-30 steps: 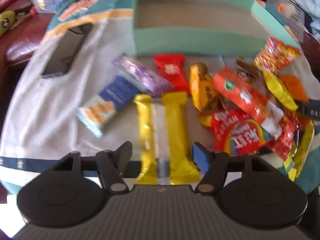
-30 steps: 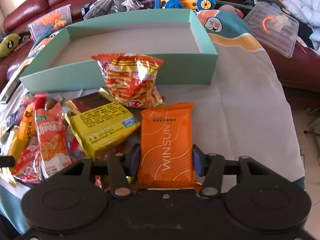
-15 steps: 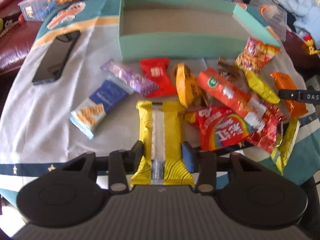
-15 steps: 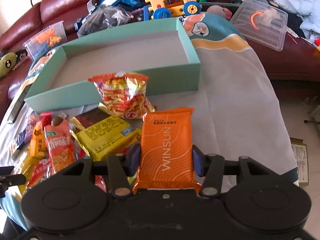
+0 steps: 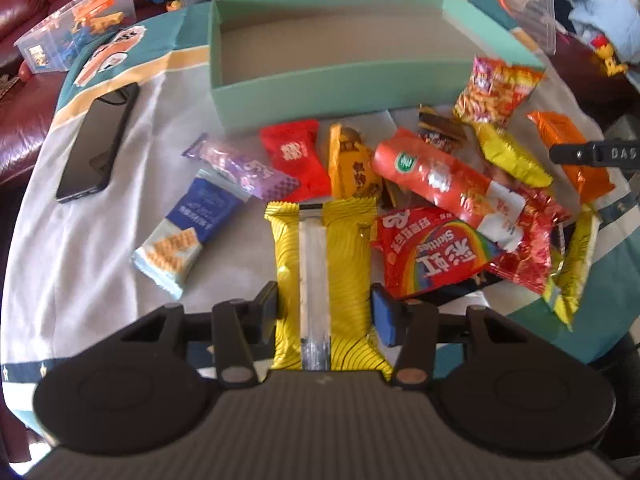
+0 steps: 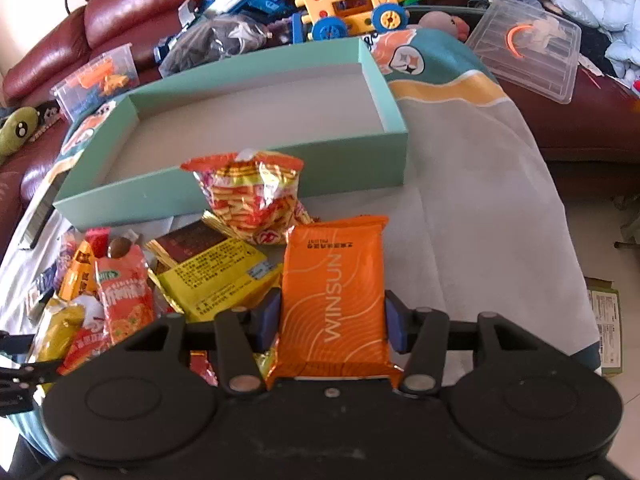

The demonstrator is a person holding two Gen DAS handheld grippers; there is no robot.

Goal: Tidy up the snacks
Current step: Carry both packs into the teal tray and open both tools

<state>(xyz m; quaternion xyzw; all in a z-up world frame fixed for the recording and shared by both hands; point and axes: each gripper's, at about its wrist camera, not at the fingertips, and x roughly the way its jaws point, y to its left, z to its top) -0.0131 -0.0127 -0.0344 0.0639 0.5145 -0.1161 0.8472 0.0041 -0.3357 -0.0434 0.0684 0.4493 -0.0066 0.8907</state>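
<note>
My left gripper (image 5: 324,308) has a yellow snack packet (image 5: 324,256) between its jaws. The pads touch the packet's sides while the jaws are opening slightly. In the right wrist view my right gripper (image 6: 332,316) is shut on an orange WINSUN packet (image 6: 334,280), held lengthwise and raised a little above the cloth. An empty teal box (image 5: 340,88) stands behind the pile of snacks; from the right wrist the teal box (image 6: 160,196) lies ahead and to the left. A red Skittles bag (image 5: 432,252) lies just right of the yellow packet.
Several loose snacks cover the cloth in front of the box, among them a blue biscuit pack (image 5: 188,232) and a crisp bag (image 6: 252,196). A phone (image 5: 100,144) lies at the left. Toys, a clear lid (image 6: 528,48) and a red sofa (image 6: 140,8) surround the table.
The left jaws came in from wide apart onto the yellow packet's sides. The right gripper kept its hold on the orange packet while its view tilted a little.
</note>
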